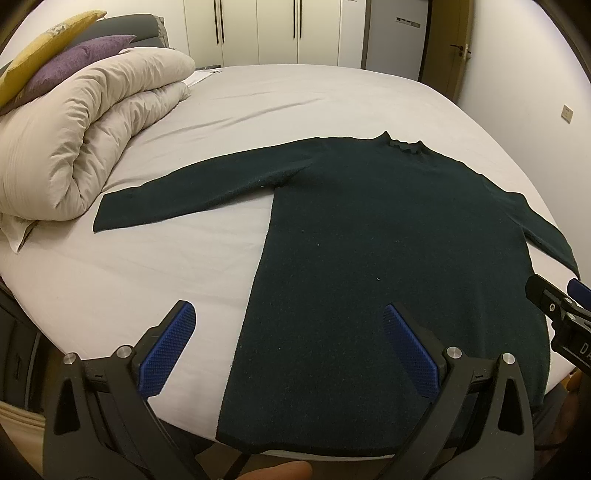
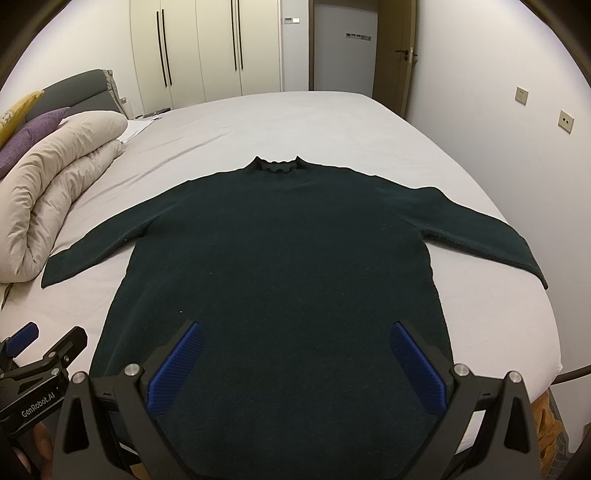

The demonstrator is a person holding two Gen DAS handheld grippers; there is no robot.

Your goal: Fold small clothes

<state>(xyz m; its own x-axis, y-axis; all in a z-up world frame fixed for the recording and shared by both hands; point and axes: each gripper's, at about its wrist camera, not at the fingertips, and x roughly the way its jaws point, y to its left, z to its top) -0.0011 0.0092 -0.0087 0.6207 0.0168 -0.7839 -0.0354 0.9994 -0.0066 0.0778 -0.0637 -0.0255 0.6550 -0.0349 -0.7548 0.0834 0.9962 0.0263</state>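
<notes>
Dark green sweater (image 2: 280,266) flat on bed (image 2: 295,125), both tools (image 1: 288,314) (image 2: 295,332) open above its hem

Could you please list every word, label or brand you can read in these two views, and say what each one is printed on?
"GenRobot.AI": white print on the black body of the left gripper, seen in the right wrist view.
"DA": cut off at the frame edge, on the body of the right gripper, seen in the left wrist view.
Wall panel beside the door: markings too small to read.
</notes>
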